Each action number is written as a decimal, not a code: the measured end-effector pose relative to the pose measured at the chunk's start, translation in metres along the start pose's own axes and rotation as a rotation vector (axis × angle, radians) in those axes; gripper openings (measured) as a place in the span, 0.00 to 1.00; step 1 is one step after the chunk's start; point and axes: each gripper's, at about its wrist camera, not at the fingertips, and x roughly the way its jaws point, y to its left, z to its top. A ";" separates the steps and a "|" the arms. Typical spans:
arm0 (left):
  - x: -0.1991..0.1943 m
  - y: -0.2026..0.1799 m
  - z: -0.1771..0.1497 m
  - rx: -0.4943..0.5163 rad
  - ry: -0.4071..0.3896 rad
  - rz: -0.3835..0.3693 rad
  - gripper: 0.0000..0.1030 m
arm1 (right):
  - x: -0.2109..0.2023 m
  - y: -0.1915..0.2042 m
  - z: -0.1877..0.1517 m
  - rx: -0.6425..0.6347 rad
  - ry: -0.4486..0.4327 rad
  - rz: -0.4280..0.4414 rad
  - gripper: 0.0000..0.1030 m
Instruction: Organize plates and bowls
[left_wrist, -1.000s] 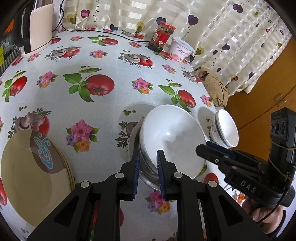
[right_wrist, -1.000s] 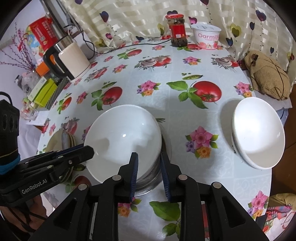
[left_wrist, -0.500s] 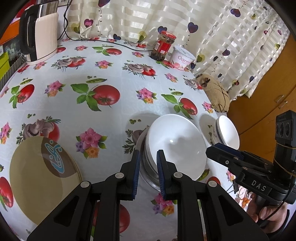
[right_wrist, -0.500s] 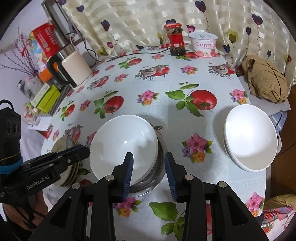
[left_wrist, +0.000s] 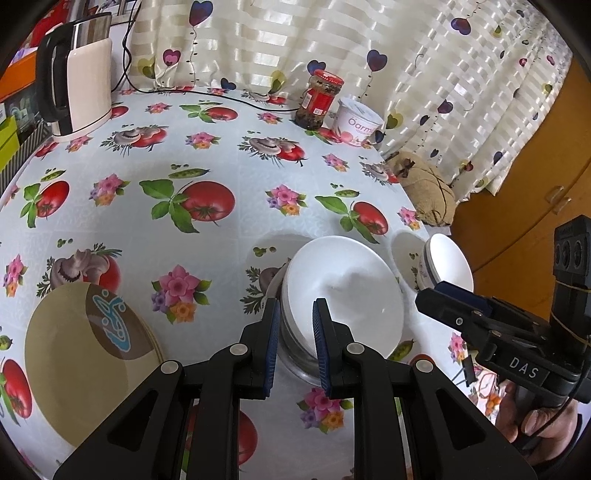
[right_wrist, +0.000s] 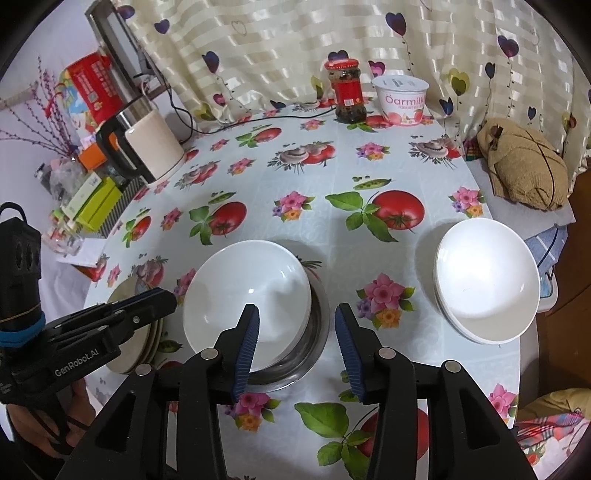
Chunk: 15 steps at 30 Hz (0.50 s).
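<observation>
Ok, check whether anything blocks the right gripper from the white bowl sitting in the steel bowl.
Nothing visible does. The right gripper is open just above the near rim of the white bowl, which sits in the steel bowl; no object lies between them.

You have white bowls (right_wrist: 247, 299) nested, tilted, inside a steel bowl (right_wrist: 314, 347) at the table's (right_wrist: 332, 177) near edge. To their right sits a second stack of white bowls (right_wrist: 487, 284). To their left lies a stack of tan plates (left_wrist: 74, 354).
</observation>
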 end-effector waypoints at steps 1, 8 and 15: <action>0.000 -0.001 0.000 0.002 -0.001 0.000 0.18 | -0.001 0.000 0.000 -0.002 -0.005 -0.001 0.43; -0.002 -0.008 0.003 0.017 -0.005 -0.003 0.18 | -0.009 -0.004 0.002 0.002 -0.042 -0.001 0.47; -0.003 -0.018 0.007 0.042 -0.011 -0.006 0.18 | -0.016 -0.012 0.002 0.016 -0.063 0.004 0.47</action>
